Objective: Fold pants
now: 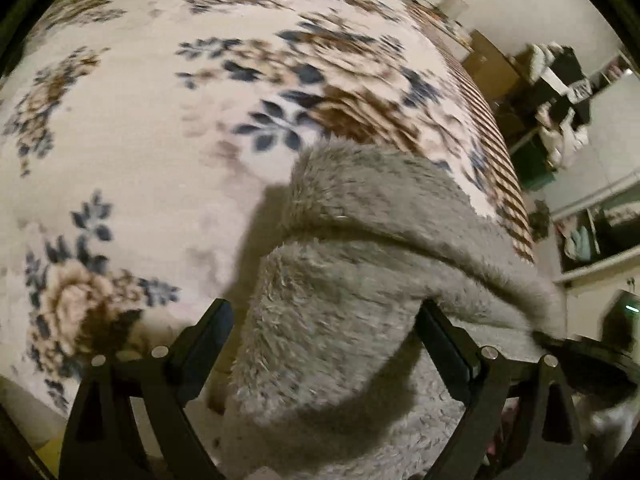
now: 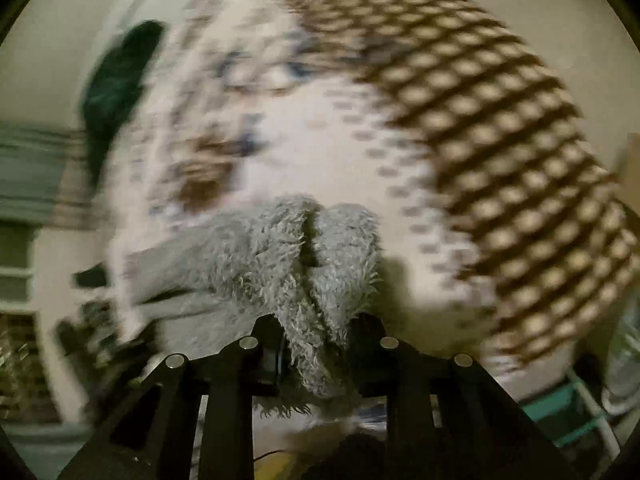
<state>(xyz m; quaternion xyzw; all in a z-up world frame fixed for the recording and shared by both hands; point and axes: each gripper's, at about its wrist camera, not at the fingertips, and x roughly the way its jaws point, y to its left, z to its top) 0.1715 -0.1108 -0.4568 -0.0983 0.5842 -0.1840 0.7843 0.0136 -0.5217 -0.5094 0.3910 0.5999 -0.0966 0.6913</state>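
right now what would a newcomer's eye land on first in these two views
The fluffy grey pants fill the foreground of both views, draped over a cream floral blanket with a brown checked border. The right gripper pinches a bunched fold of them; in the left wrist view they hang between the left gripper fingers, which stand wide apart.

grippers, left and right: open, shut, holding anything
Left gripper: open, grey fleece pants lying between its jaws.
Right gripper: shut on the grey fleece pants.

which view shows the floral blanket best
The left wrist view: the floral blanket fills most of the picture, its blue and brown flowers fairly sharp, with the grey fuzzy pants lying over it. The right wrist view shows only a motion-blurred stretch of it beyond the bunched pants.
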